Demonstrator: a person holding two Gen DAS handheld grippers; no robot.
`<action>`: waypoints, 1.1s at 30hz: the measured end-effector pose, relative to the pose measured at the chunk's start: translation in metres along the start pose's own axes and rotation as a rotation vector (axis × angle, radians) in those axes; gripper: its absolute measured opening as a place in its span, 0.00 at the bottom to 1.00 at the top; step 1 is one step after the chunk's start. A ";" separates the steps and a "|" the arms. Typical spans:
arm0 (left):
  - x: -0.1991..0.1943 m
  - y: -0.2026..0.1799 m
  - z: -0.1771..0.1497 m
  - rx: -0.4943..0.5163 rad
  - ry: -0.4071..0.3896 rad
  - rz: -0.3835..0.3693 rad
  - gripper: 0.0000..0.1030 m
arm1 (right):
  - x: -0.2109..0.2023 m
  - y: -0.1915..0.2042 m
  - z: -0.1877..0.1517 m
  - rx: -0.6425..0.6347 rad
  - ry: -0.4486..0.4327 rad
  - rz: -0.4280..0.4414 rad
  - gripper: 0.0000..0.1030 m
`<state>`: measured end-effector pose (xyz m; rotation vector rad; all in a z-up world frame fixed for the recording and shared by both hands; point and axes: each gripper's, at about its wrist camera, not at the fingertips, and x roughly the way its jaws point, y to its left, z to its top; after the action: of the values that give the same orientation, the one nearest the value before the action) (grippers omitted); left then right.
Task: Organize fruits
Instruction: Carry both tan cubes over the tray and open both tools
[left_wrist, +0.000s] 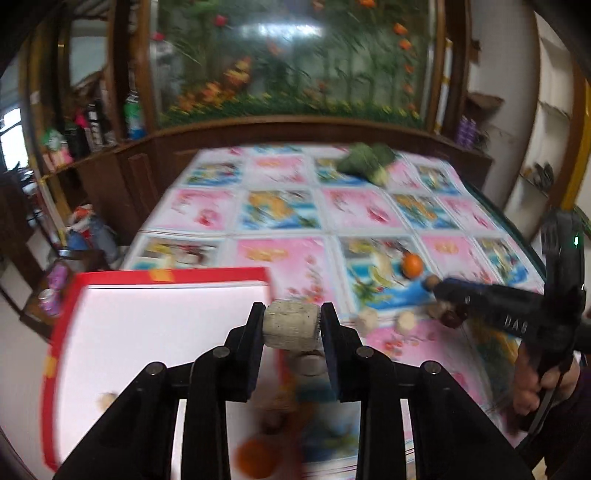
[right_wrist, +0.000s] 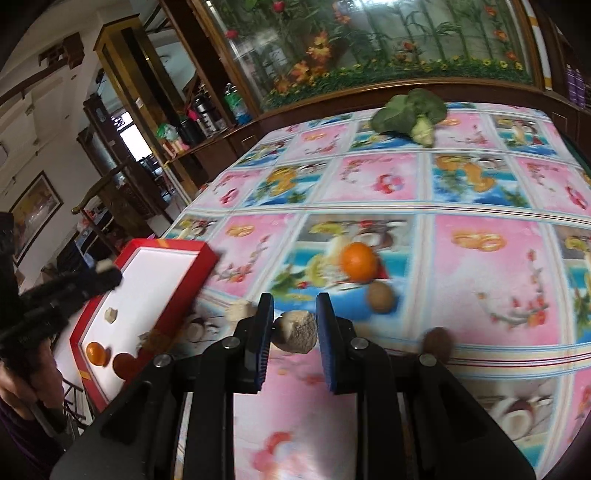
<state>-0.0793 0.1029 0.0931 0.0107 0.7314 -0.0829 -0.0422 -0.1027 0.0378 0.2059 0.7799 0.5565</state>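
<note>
At frame centre the left hand-held gripper (left_wrist: 292, 325) clamps a grey lump (left_wrist: 291, 328) above the red tray (left_wrist: 166, 276); the right hand-held gripper (right_wrist: 295, 325) brackets a beige lump (right_wrist: 297, 332) on the bench (right_wrist: 498, 280), contact unclear

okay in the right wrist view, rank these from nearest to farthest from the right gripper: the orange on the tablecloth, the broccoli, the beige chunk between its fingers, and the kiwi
1. Beige chunk, in between the right gripper fingers.
2. Kiwi, just ahead and to the right.
3. Orange, just beyond the kiwi, slightly left of it.
4. Broccoli, at the table's far edge.
</note>
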 end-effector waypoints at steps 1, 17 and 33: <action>-0.003 0.006 -0.001 -0.009 -0.006 0.014 0.28 | 0.003 0.006 0.000 -0.004 0.001 0.011 0.25; -0.001 0.074 -0.042 -0.102 0.026 0.228 0.28 | 0.068 0.142 -0.012 -0.150 0.064 0.191 0.25; 0.001 0.104 -0.060 -0.130 0.050 0.293 0.28 | 0.108 0.183 -0.026 -0.214 0.173 0.199 0.25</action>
<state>-0.1099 0.2092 0.0457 -0.0043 0.7771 0.2457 -0.0715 0.1094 0.0222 0.0375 0.8665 0.8491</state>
